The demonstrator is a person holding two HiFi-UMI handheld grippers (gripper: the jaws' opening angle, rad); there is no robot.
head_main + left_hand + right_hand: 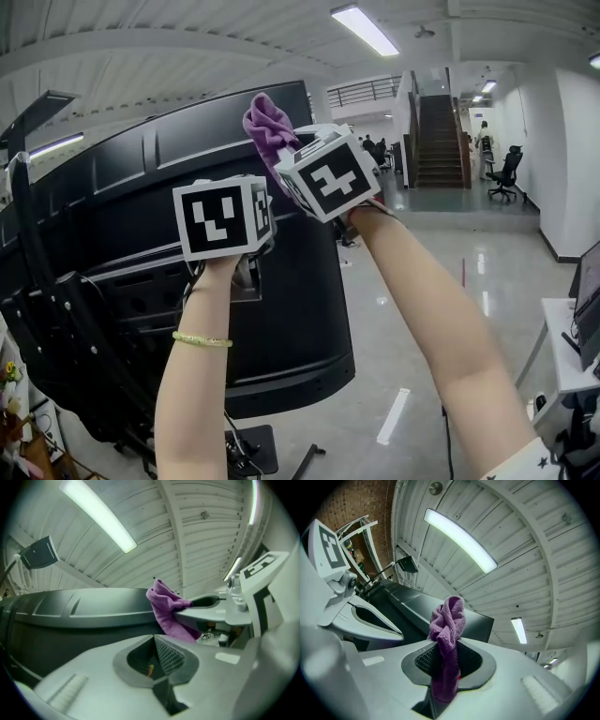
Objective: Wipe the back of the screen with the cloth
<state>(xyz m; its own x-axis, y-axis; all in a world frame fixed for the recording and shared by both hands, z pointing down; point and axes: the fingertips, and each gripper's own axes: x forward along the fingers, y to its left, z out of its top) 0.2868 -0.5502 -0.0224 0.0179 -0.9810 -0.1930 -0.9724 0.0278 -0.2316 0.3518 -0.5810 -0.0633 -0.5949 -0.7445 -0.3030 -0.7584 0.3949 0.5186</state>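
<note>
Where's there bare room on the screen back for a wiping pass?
Bare: the screen back's upper band left of the cloth, and its lower right panel below the left gripper. Crowded: lower left, around the stand arms.

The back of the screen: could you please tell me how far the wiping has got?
Done: the purple cloth is clamped in the right gripper. In hand: it is raised at the top edge of the black screen back; contact is unclear. Remaining: the wiping itself; the left gripper is shut, empty.
</note>
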